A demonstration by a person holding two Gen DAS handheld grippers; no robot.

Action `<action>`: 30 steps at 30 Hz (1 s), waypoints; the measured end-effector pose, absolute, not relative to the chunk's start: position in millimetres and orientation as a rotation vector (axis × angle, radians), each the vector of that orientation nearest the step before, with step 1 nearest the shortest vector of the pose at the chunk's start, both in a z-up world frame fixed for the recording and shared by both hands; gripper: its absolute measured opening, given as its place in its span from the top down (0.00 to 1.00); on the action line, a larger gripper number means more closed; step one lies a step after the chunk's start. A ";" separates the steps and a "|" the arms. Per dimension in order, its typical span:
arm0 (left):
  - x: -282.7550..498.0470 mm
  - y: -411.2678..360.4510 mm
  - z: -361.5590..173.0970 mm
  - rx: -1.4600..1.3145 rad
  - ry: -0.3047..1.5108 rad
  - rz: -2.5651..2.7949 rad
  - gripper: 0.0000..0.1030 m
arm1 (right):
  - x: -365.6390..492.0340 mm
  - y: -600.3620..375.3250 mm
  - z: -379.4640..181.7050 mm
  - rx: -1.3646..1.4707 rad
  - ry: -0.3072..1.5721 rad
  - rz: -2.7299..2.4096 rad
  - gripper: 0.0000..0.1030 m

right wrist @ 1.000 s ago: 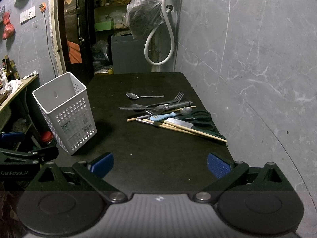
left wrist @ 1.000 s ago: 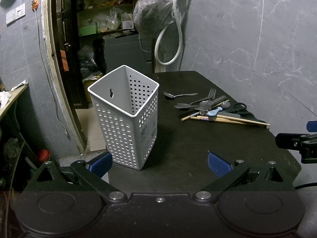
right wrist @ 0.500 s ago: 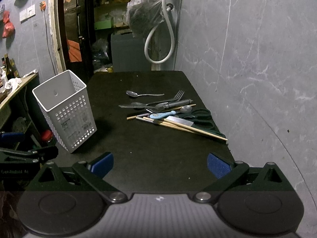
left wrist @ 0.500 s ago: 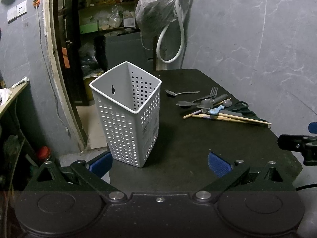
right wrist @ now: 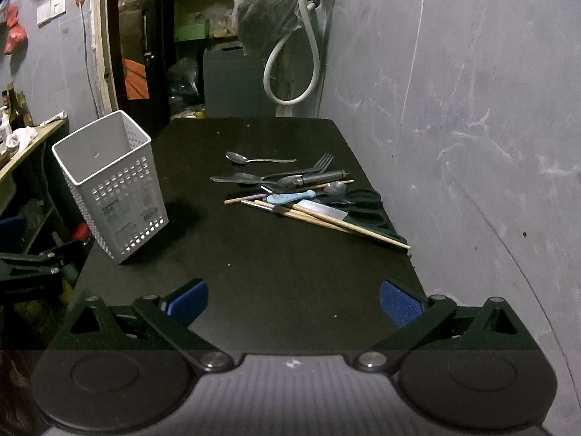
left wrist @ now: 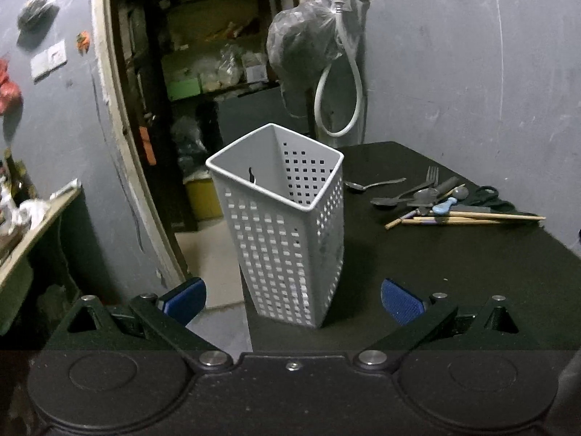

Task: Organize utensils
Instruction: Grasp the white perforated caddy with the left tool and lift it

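Grey marble-veined wall (right wrist: pixel 454 91), dim light, dark doorway (left wrist: pixel 203 72), white hose (right wrist: pixel 290 69) hanging, black table (right wrist: pixel 290 261).

Left wrist view near basket (left wrist: pixel 287 232); right farther back, sharing table (right wrist: pixel 290 254).

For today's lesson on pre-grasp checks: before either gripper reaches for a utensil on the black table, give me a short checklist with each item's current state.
1. Left gripper open, nothing held: ok.
2. Right gripper open, nothing held: ok.
3. White basket with its opening up, on the table: ok, though it appears tilted.
4. Basket free of contents: cannot tell, its bottom is hidden.
5. Lone spoon apart from the pile: ok.
6. Chopsticks, scissors and fork separated for clean grasps: not ok, they overlap.
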State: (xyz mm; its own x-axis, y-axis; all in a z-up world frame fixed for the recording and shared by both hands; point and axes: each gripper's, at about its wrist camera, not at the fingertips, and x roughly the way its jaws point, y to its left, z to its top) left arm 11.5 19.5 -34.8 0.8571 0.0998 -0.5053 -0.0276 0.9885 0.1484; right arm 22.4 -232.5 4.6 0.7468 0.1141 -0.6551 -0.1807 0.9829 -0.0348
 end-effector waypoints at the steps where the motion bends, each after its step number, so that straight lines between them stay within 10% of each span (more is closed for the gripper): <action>1: 17.3 20.6 -36.8 0.157 0.530 0.066 0.01 | 25.9 -232.3 5.0 -0.099 0.712 0.165 0.00; 30: 114.4 1.0 -56.2 0.229 0.474 0.180 0.06 | 144.2 -229.2 -64.1 -0.251 0.674 0.401 0.00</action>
